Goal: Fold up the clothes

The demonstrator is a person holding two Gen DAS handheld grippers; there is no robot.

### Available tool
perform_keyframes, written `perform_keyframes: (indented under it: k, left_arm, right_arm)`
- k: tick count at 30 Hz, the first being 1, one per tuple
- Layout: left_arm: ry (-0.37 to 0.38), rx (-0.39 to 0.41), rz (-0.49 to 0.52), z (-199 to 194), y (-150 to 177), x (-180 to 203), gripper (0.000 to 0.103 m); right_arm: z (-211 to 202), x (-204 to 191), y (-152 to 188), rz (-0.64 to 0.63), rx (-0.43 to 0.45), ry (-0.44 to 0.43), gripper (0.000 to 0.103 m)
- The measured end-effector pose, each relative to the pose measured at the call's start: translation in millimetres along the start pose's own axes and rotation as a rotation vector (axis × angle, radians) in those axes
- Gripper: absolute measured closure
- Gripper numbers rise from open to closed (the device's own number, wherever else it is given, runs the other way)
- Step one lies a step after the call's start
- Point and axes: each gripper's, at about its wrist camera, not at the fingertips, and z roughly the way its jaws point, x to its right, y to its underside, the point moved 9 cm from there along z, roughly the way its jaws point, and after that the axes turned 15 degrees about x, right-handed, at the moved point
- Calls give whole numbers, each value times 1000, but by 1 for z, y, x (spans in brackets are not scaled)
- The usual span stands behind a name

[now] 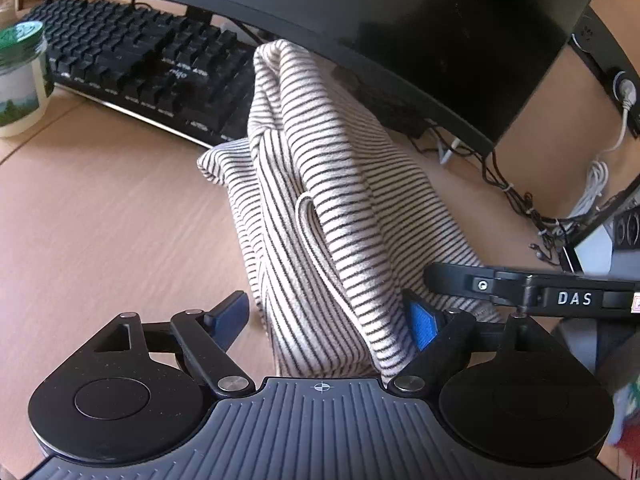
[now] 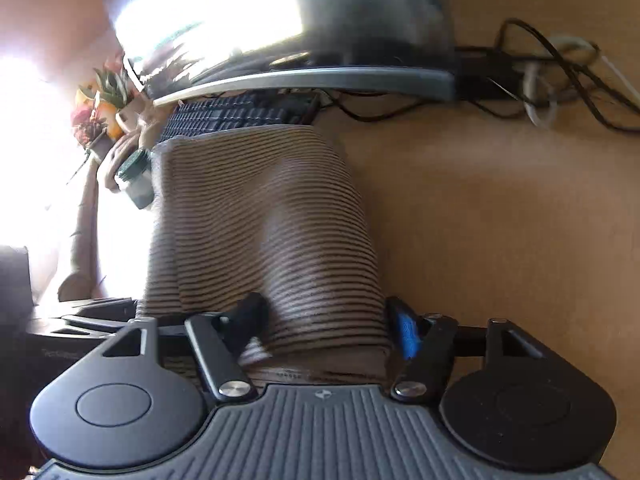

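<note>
A cream garment with thin black stripes (image 1: 320, 184) hangs bunched above the wooden desk, its far end draped toward the keyboard. My left gripper (image 1: 324, 316) stands open around its near end, the cloth lying against the right blue pad (image 1: 422, 322). In the right wrist view the same striped garment (image 2: 264, 220) stretches away from my right gripper (image 2: 324, 328), whose jaws stand wide with the cloth between them. The right gripper's black body, marked DAS (image 1: 560, 296), shows at the right of the left wrist view.
A black keyboard (image 1: 136, 68) lies under a curved monitor (image 1: 400, 20). A jar with a green lid (image 1: 20, 80) stands at the left. Tangled cables (image 1: 540, 208) lie at the right. Bare wooden desk (image 1: 100, 220) spreads to the left.
</note>
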Motion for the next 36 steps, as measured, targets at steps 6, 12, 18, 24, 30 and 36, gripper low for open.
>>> perform_keyframes:
  k: [6,12,18,24,30,36]
  left_arm:
    - [-56,74,-12,-26,4,4,15]
    - [-185,206,39,-88,28,29,2]
    - [-342,308,72,-144,76,60,0]
    - [-389,399,101,-166,84,86,0]
    - [-421,393,118,-174,92,103,0]
    - [-418,377,100,-183,100,117,0]
  right_arm:
    - [-15,-3,5,-67,55,44,11]
    - [-75,-19,19,-186,152,14,0]
    - [-143,-26,53,-303,267,10,0]
    - [-181,-29,68,-309,318,5,0]
    - [-198,-31,74,-378,354,50,0]
    - [-221,-18,82,-352,339,33,0]
